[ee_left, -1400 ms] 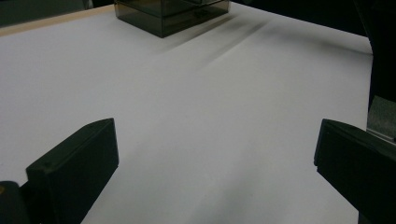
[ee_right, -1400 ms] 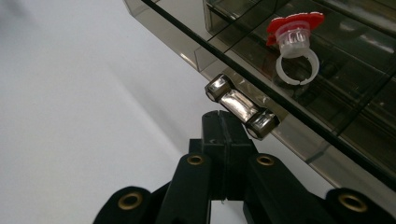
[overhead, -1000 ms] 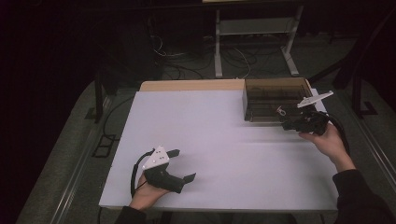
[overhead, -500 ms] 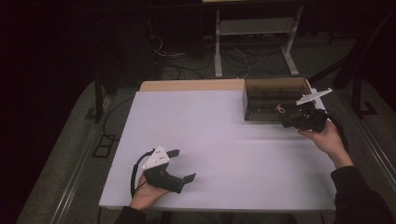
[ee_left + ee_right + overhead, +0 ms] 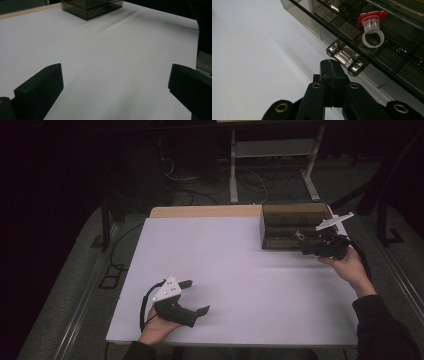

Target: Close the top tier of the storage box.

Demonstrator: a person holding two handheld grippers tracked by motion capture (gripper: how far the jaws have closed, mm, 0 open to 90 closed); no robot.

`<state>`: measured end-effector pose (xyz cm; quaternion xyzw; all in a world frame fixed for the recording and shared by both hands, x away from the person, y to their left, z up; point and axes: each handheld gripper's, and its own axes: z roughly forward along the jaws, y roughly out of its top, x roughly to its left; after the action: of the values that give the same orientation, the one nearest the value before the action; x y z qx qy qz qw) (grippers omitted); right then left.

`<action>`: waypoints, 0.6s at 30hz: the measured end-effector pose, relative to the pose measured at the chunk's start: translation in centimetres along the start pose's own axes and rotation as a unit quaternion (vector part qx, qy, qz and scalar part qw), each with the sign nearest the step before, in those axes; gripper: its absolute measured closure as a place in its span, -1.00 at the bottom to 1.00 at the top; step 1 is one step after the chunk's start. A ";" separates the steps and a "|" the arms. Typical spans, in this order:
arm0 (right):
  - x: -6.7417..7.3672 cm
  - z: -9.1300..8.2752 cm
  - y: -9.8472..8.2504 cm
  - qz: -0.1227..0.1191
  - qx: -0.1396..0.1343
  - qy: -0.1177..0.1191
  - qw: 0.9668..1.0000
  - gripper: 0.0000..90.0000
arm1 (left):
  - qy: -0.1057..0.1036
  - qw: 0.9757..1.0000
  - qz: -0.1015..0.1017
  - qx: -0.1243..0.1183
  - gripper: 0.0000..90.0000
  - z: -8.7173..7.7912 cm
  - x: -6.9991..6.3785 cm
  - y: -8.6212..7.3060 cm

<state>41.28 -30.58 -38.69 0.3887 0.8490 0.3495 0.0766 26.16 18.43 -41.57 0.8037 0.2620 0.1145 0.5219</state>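
A smoked, see-through drawer box (image 5: 292, 227) stands at the back right of the white table (image 5: 240, 270). Through its dark plastic I see a clear toy ring with a red top (image 5: 372, 27). A shiny metal handle (image 5: 345, 58) sits on the drawer front. My right gripper (image 5: 329, 62) is shut with nothing between its jaws, and its tips lie right against the near end of that handle. From above, the right gripper (image 5: 303, 251) points at the box front. My left gripper (image 5: 196, 296) rests open near the front left edge, and its jaws (image 5: 115, 82) stand wide apart over bare table.
A strip of bare wooden board (image 5: 205, 211) shows along the table's back edge. Beyond the table are a dark floor with cables (image 5: 200, 180) and a white metal stand (image 5: 272, 155). The person's right sleeve (image 5: 385, 330) comes in at the bottom right.
The right gripper has barely shifted at the box front. The left gripper has kept still.
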 end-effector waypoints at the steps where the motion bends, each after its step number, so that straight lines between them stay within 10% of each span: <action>1: 0.0 0.0 0.0 0.000 -0.001 0.000 1.000 0.98 | 0.000 1.000 0.000 0.000 -1.00 0.0 0.0 0.0; 18: -0.4 0.4 0.8 0.003 0.004 -0.005 1.000 0.98 | 0.000 1.000 0.000 0.000 -1.00 0.0 0.0 0.0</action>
<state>42.23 -30.33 -38.55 0.3930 0.8490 0.3443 0.0785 26.16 18.42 -41.58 0.8038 0.2622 0.1147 0.5216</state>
